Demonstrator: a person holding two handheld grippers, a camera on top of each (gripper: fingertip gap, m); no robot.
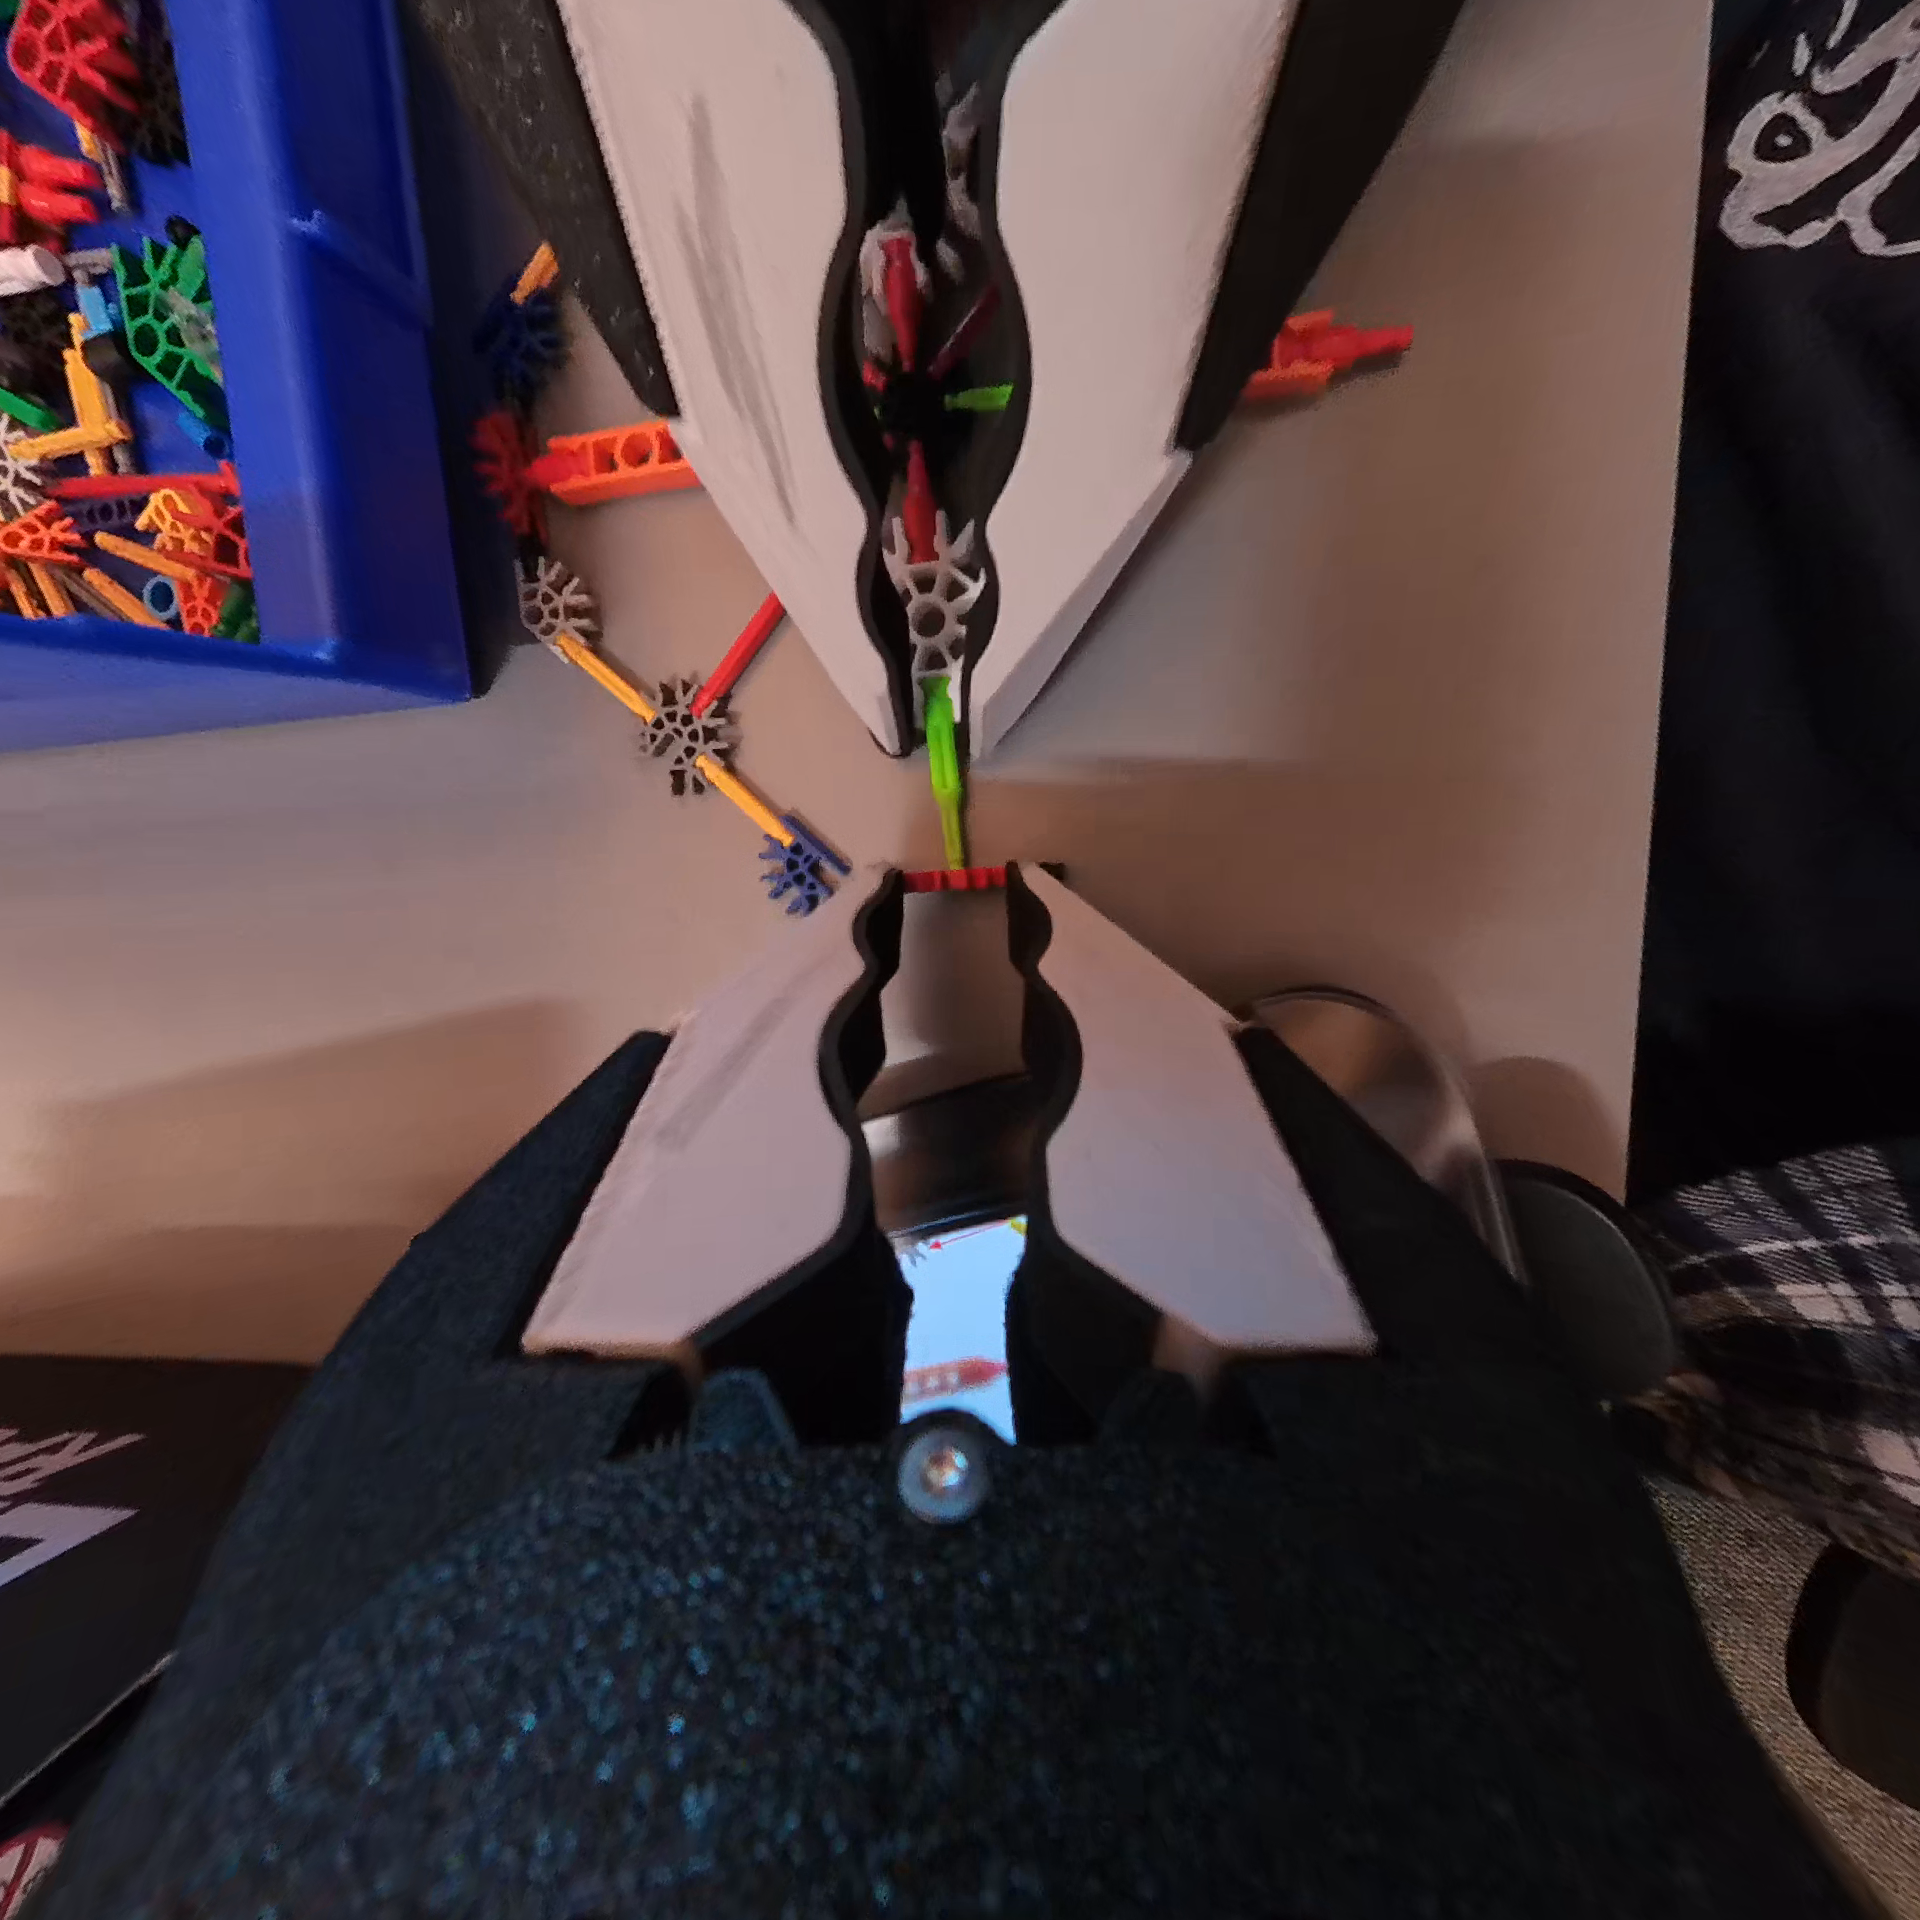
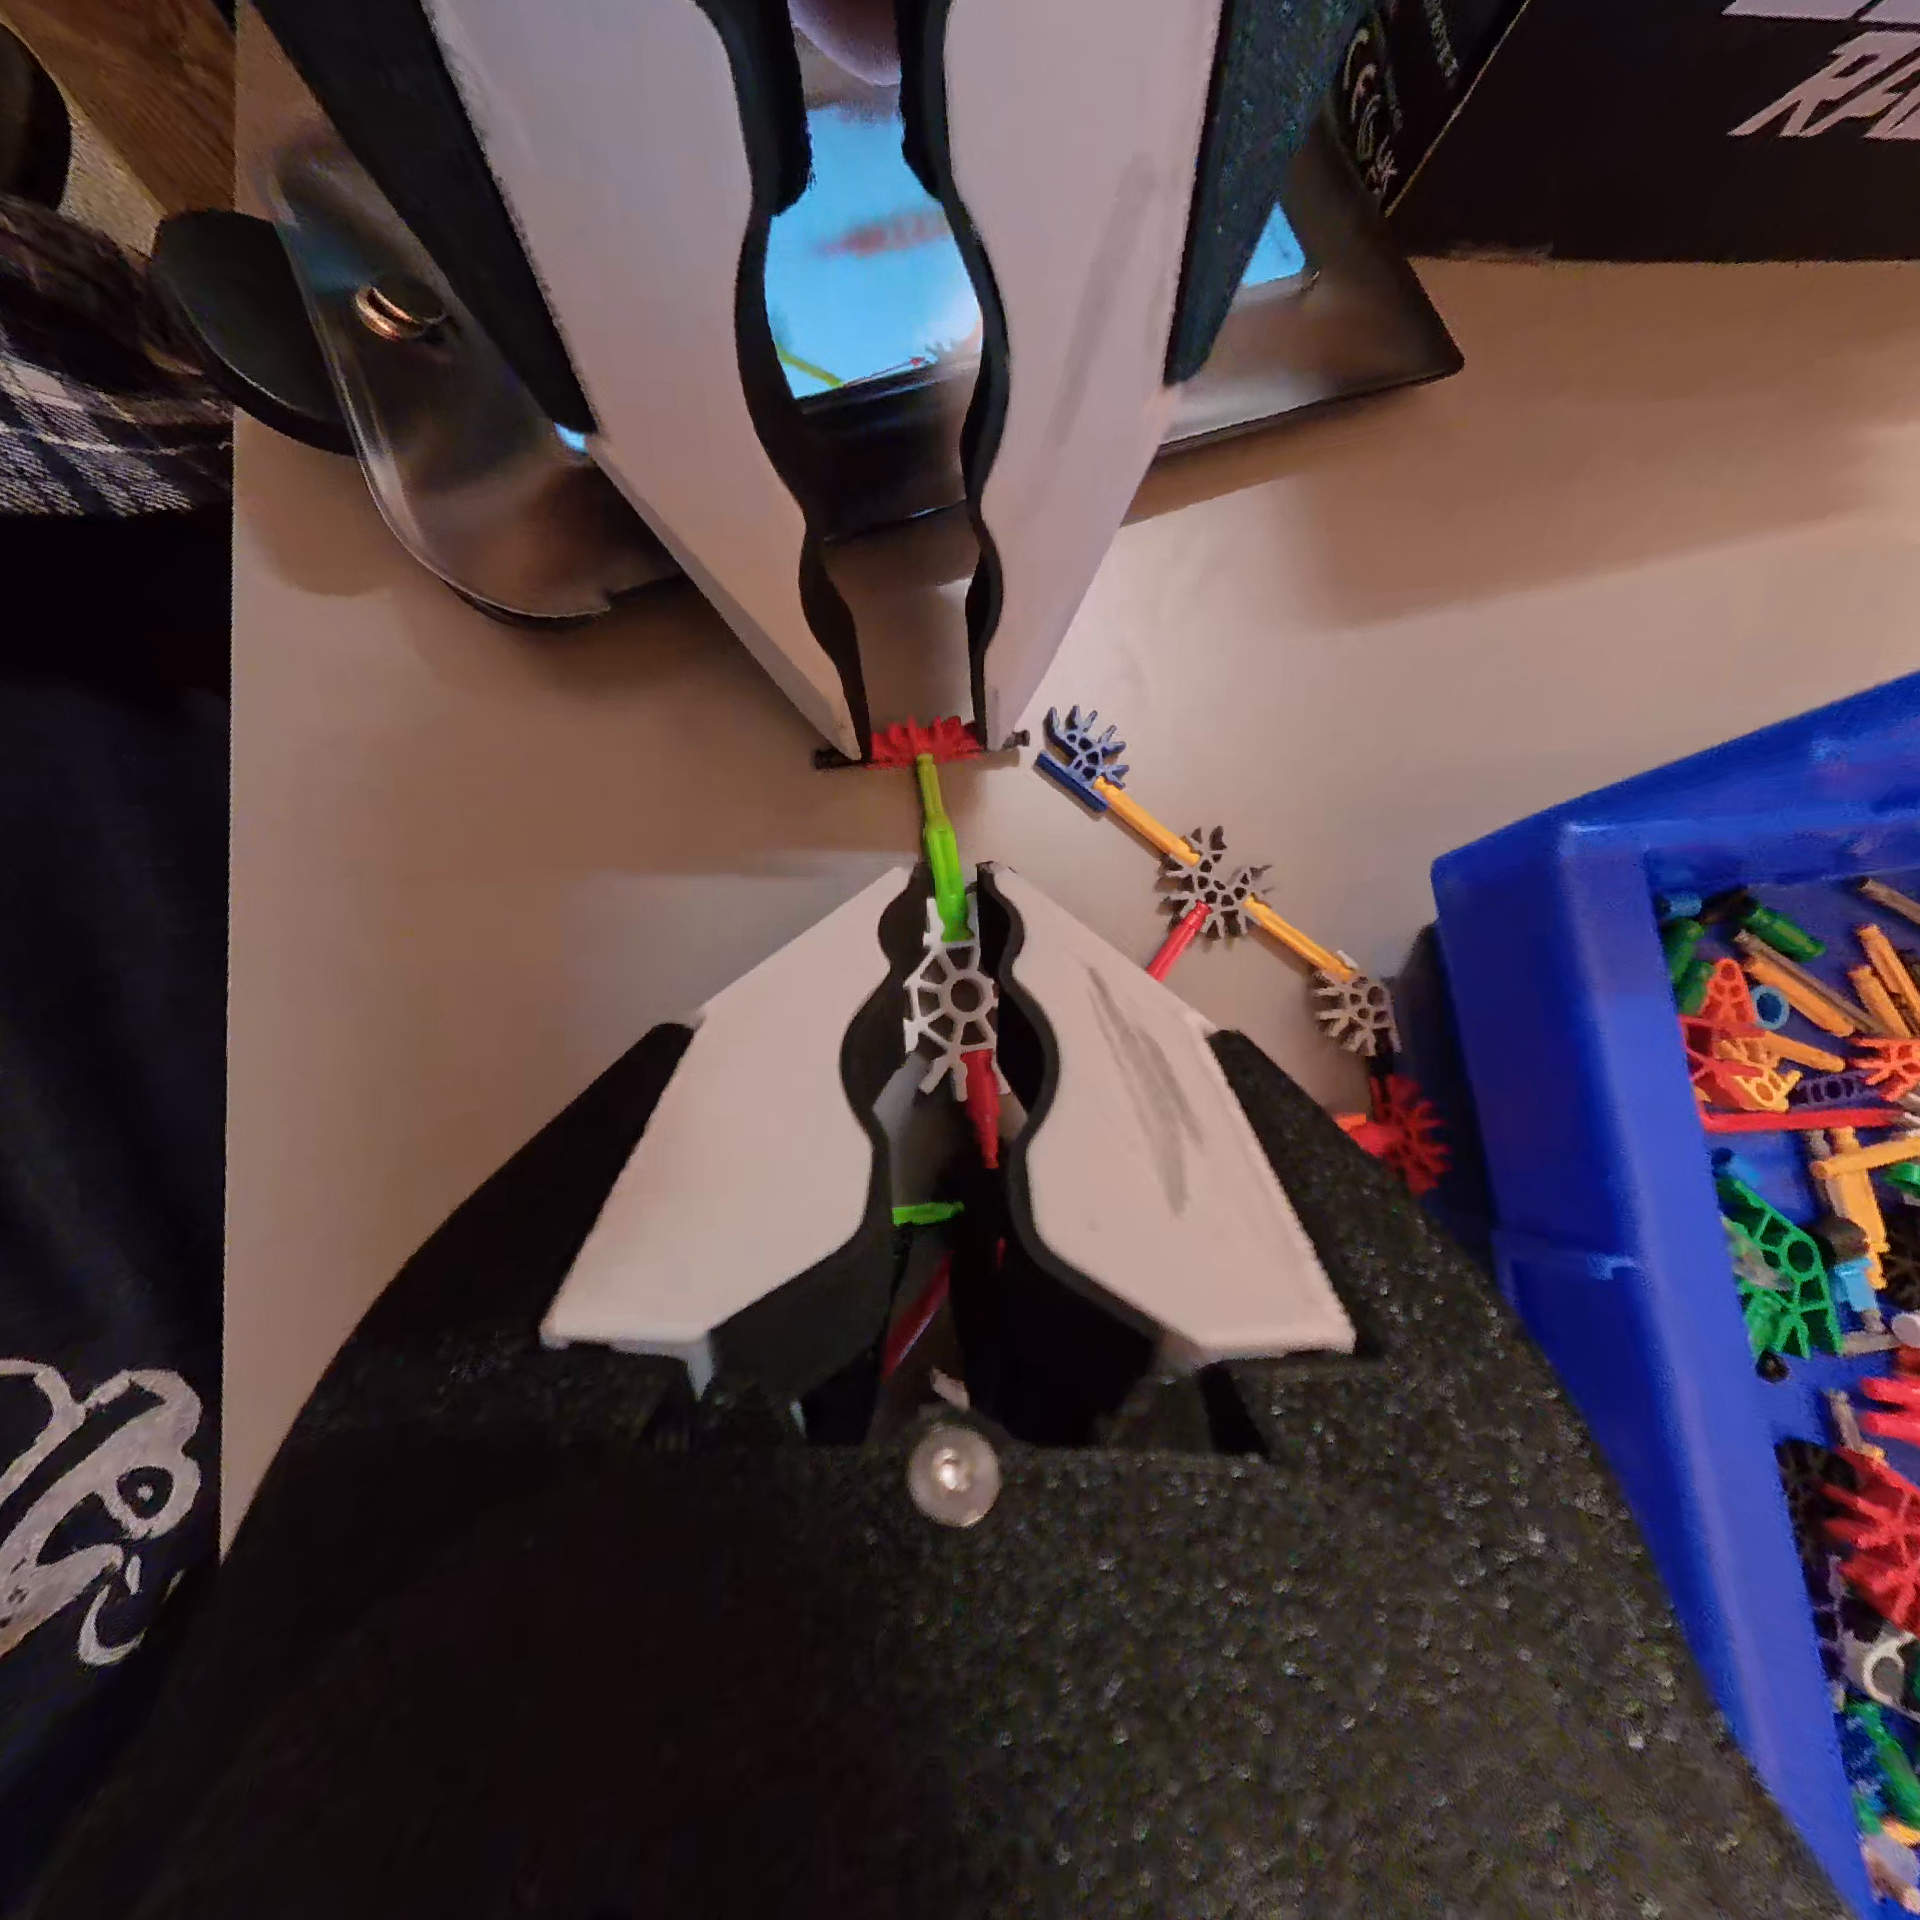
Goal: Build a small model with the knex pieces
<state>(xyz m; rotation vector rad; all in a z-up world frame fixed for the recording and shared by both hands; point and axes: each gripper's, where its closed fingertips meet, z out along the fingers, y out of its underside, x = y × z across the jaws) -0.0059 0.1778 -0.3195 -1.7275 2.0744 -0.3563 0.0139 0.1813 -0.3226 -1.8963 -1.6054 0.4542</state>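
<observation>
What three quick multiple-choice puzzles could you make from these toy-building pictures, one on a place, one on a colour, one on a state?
1. Where is the blue bin?
A. On the table, beside the rod assembly
B. On the floor
C. Held by a gripper

2. What colour is the rod between the two grippers?
A. Yellow
B. Green
C. Blue

3. The left gripper is:
A. Wide open, empty
B. Shut on the red connector
C. Out of sight

Answers: A, it stands on the tabletop; B, bright green; C is wrong, B: its fingertips pinch the connector.
</observation>
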